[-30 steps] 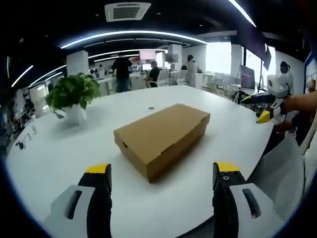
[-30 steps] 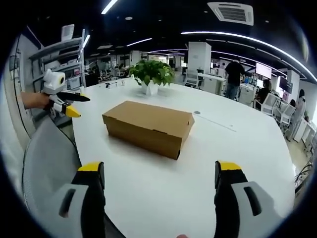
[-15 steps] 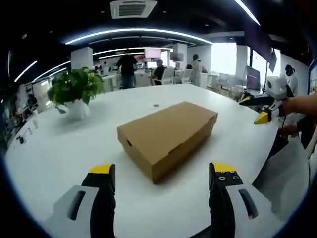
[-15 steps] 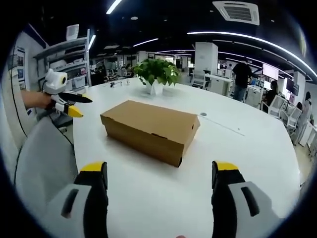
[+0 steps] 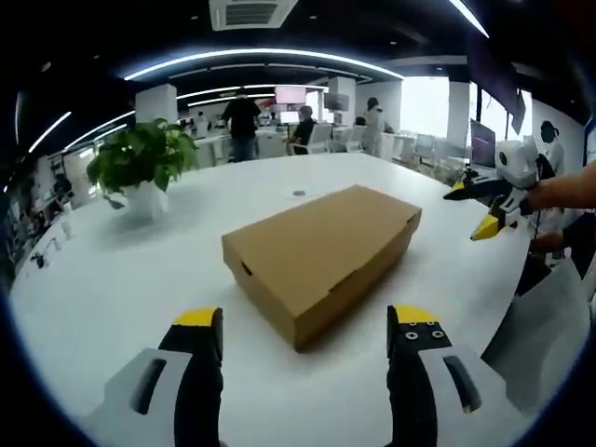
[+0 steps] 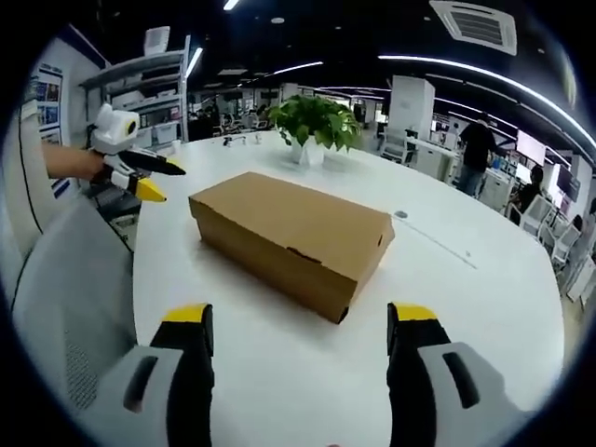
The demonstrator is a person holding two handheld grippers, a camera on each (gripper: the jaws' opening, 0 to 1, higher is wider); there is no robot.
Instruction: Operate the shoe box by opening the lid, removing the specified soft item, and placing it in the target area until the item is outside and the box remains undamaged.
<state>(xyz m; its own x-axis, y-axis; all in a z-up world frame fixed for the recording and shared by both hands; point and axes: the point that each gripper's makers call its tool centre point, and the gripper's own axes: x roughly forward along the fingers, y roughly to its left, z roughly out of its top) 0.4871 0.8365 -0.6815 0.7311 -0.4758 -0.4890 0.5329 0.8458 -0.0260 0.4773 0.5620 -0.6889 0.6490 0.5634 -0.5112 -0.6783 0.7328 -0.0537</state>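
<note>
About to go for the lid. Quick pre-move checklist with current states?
1. Shoe box lid shut and flat, no visible damage: ok.
2. Left gripper open, nothing between the jaws: ok.
3. Right gripper open, nothing between the jaws: ok.
4. Both grippers short of the box, not touching it: ok.
5. White table bare around the box; potted plant stands well behind it: ok.
6. Soft item inside: cannot tell, lid hides it.
</note>
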